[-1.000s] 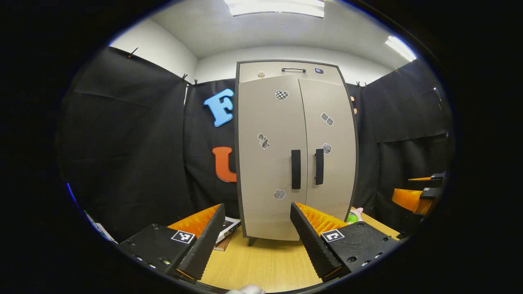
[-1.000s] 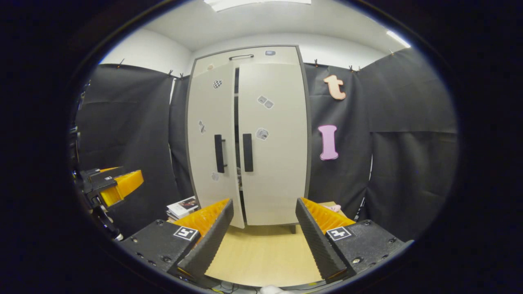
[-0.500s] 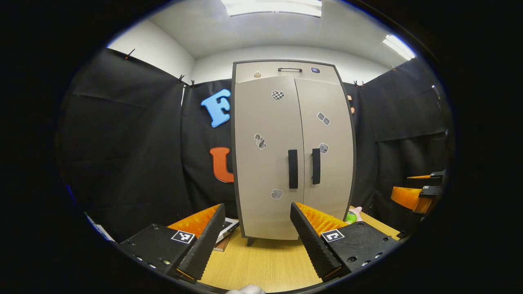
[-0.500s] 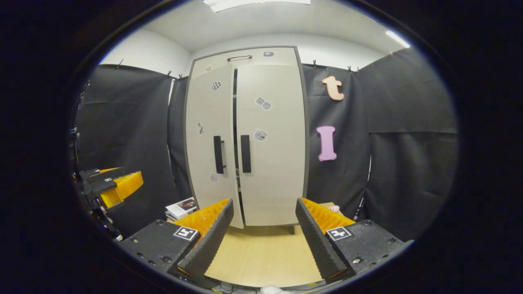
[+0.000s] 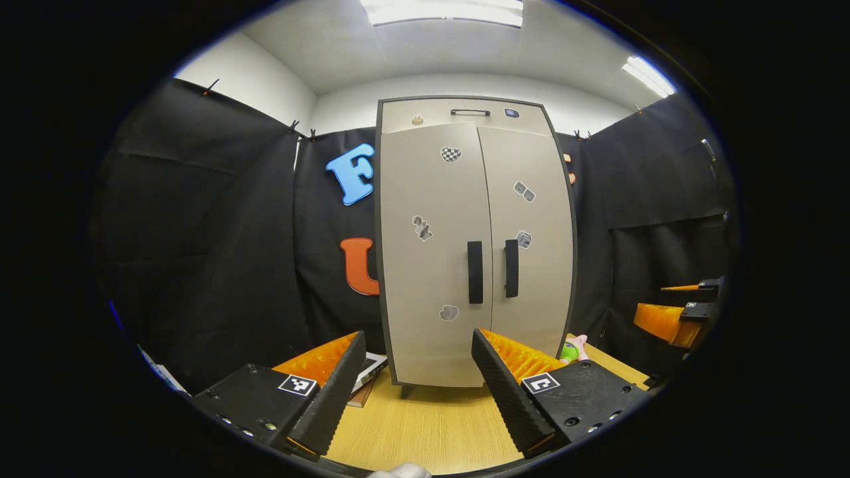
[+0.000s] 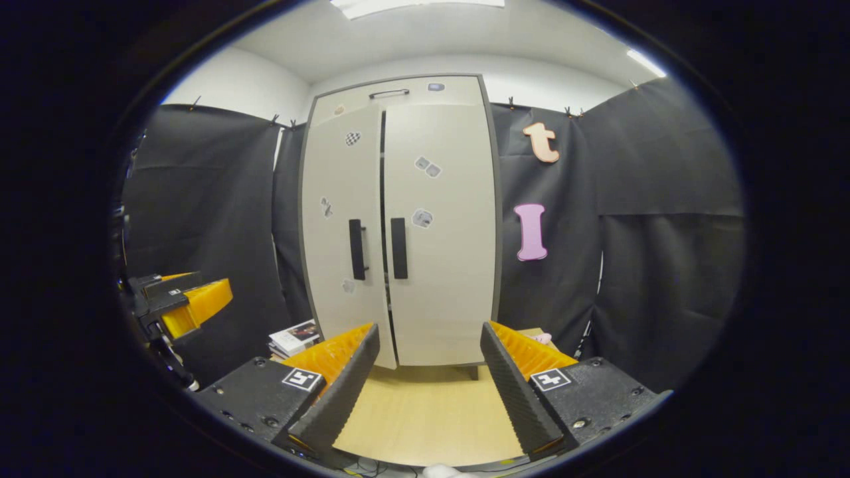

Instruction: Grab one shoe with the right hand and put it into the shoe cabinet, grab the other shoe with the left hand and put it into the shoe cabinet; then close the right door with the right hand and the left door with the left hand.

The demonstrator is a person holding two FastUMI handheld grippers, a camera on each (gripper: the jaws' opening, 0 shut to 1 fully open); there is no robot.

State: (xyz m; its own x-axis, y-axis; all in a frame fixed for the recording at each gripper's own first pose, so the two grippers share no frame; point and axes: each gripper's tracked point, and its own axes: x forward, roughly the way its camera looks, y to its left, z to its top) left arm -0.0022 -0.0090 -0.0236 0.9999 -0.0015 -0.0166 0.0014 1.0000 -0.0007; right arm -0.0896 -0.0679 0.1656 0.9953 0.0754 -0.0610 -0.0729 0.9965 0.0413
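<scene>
The tall beige shoe cabinet (image 5: pixel 475 245) stands on the wooden table ahead of both grippers. Its right door (image 6: pixel 441 226) sits flush. In the right gripper view the left door (image 6: pixel 342 226) stands ajar, a narrow dark gap beside it. Two black handles (image 5: pixel 474 272) meet at the middle. My left gripper (image 5: pixel 418 392) is open and holds nothing, a short way back from the cabinet. My right gripper (image 6: pixel 428 392) is open too, with nothing between its fingers. The left gripper (image 6: pixel 189 302) shows at the left of the right gripper view, the right gripper (image 5: pixel 674 318) at the right of the left gripper view. The shoes are hidden.
A stack of books (image 6: pixel 295 337) lies on the table (image 5: pixel 425 428) left of the cabinet. A small green and pink toy (image 5: pixel 572 348) sits at the cabinet's right foot. Black cloth walls stand close on both sides.
The left door's gap has narrowed a little in the right gripper view. Both grippers have drifted only slightly and stay open.
</scene>
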